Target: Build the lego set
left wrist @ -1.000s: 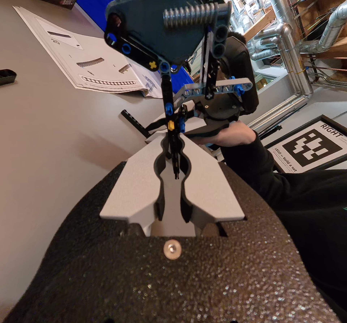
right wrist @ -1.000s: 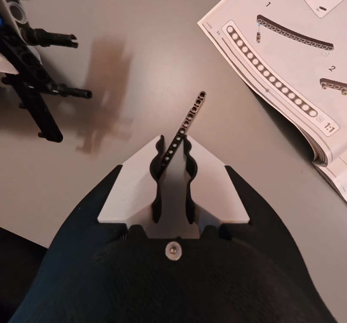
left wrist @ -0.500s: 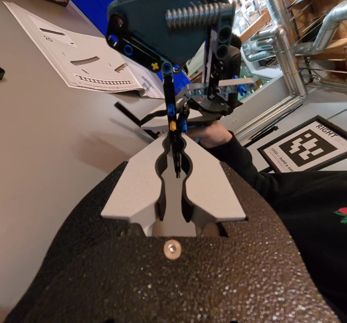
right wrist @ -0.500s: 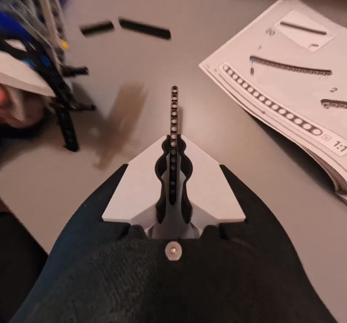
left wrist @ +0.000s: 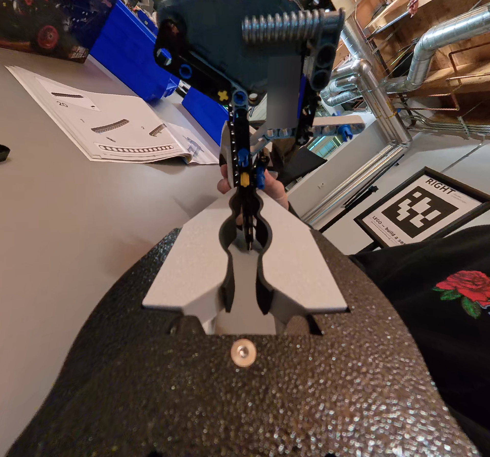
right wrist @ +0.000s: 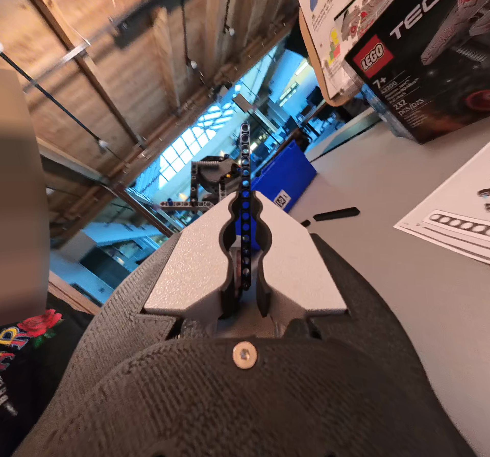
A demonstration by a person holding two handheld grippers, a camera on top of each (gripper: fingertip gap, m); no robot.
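Fingers (right wrist: 291, 253) pinching the beam (right wrist: 245, 200), left gripper (left wrist: 245, 234) clamping the model (left wrist: 238, 54), we should align holes squarely before pressing

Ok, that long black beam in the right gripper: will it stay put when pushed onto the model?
The black beam looks thin and rigid, so it probably won't bend. The right gripper clamps only its lower part, so the free end may pivot.
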